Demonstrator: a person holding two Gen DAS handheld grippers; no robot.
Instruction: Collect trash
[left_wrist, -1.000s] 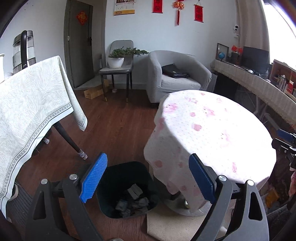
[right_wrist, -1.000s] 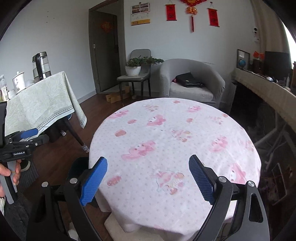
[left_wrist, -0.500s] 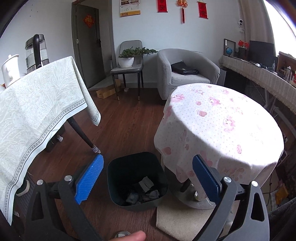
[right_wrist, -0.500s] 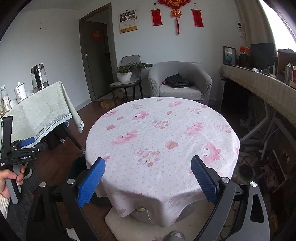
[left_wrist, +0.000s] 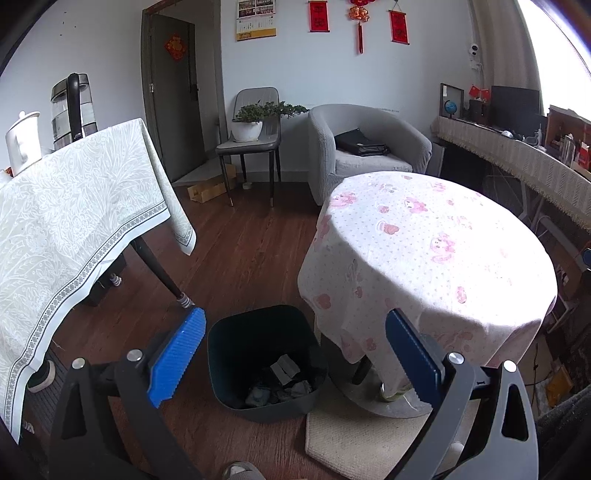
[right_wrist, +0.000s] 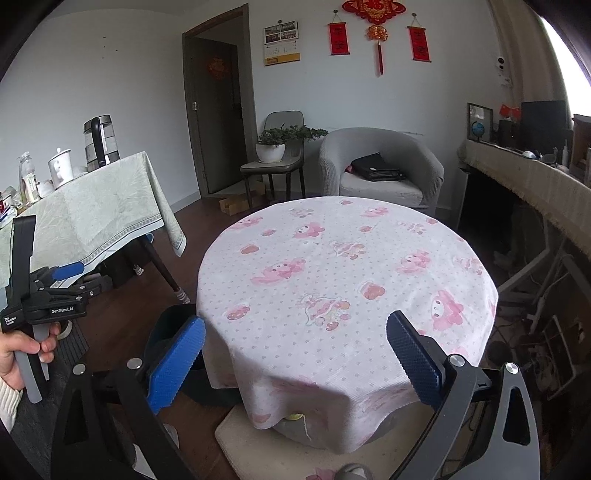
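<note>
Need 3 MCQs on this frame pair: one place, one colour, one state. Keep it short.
1. Where is the bin?
A. on the round table
B. on the floor by the round table
C. on the armchair

2. Colour of the gripper pads?
A. blue
B. red
C. green

3. State of the left gripper?
A. shut on paper
B. shut, empty
C. open, empty

Answers: 1 B, the bin stands on the wood floor at the tablecloth's edge. 2 A, both pads show blue. 3 C, jaws stand wide with nothing between them.

Matt dark plastic bin (left_wrist: 266, 354) on glossy wood floor (left_wrist: 236, 258); crumpled paper scraps (left_wrist: 284, 384) inside. Soft printed cloth (right_wrist: 343, 280) drapes the round table, centre frame.
</note>
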